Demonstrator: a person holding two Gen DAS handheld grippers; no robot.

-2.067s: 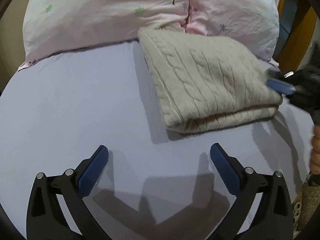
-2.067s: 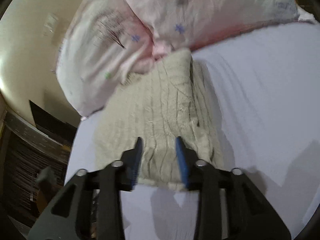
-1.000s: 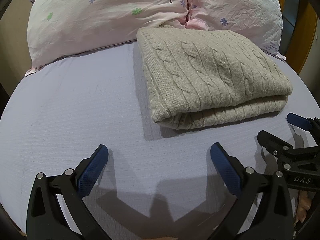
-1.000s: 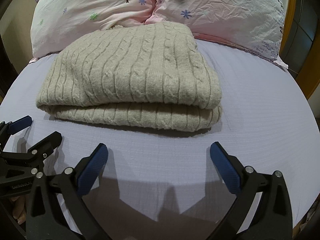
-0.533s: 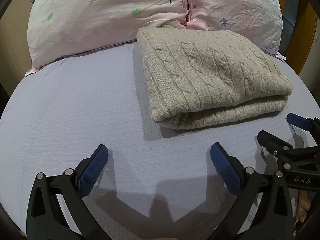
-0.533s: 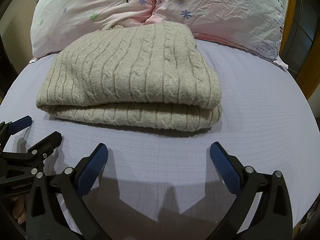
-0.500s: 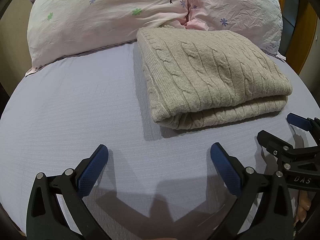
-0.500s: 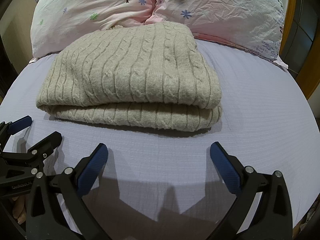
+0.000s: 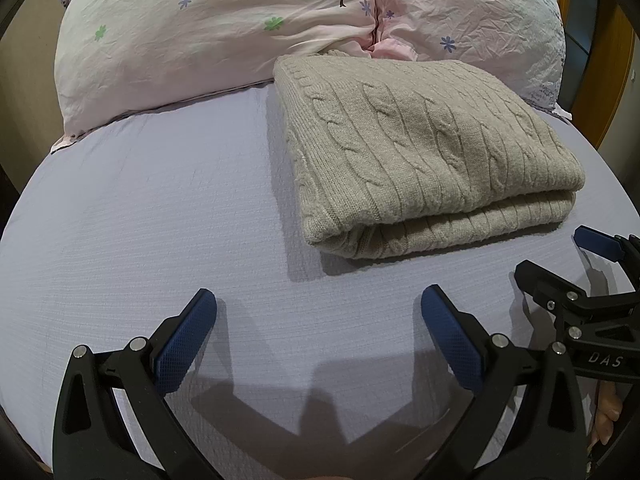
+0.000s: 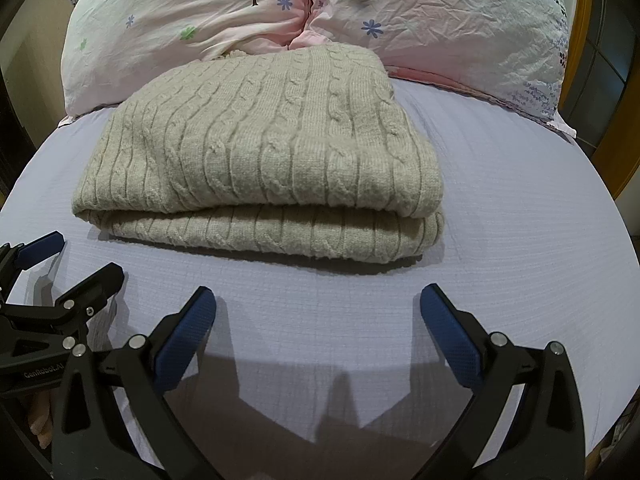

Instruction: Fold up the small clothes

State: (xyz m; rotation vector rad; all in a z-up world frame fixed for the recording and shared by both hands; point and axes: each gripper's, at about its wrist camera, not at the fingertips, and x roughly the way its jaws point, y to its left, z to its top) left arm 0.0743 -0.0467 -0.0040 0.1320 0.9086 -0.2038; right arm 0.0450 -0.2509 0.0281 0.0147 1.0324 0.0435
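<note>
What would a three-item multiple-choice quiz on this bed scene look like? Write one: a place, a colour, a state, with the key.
1. Where does the far edge of the folded sweater lie?
A. Against the pillows
B. Hanging off the bed's near edge
C. Between the right gripper's fingers

2. What colour are the pads on the fingers?
A. Red
B. Blue
C. White

3. How do both grippers stand?
A. Both open, holding nothing
B. Both shut on the sweater
C. Left shut, right open

Key:
1. A: its back edge meets the floral pillows, and it rests on the lavender sheet.
2. B: the pads are dark blue on black arms.
3. A: the left gripper and the right gripper each show a wide gap over bare sheet, short of the sweater.
</note>
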